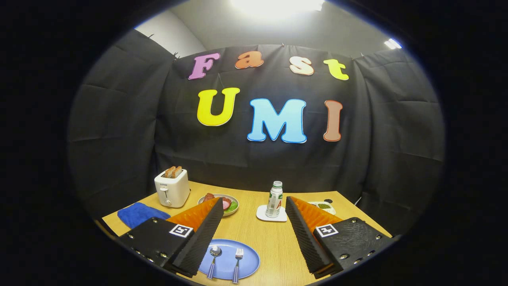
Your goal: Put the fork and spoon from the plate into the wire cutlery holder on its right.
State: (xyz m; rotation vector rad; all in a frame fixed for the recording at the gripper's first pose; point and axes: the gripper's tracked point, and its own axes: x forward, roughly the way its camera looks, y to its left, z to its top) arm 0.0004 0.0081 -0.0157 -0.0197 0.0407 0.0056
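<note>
place: staged booth | evidence: black cloth wall (119,119); wooden table (274,242) with toaster (172,188), plate (246,260)

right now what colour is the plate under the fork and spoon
Blue, plain. The plate shows best in the gripper view, between the open gripper fingers.

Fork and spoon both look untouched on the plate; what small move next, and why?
Probably lower the tool toward the blue plate and centre on the fork. Its fingers stand wide open, holding nothing, and the fork lies beside the spoon, between the fingers.
</note>
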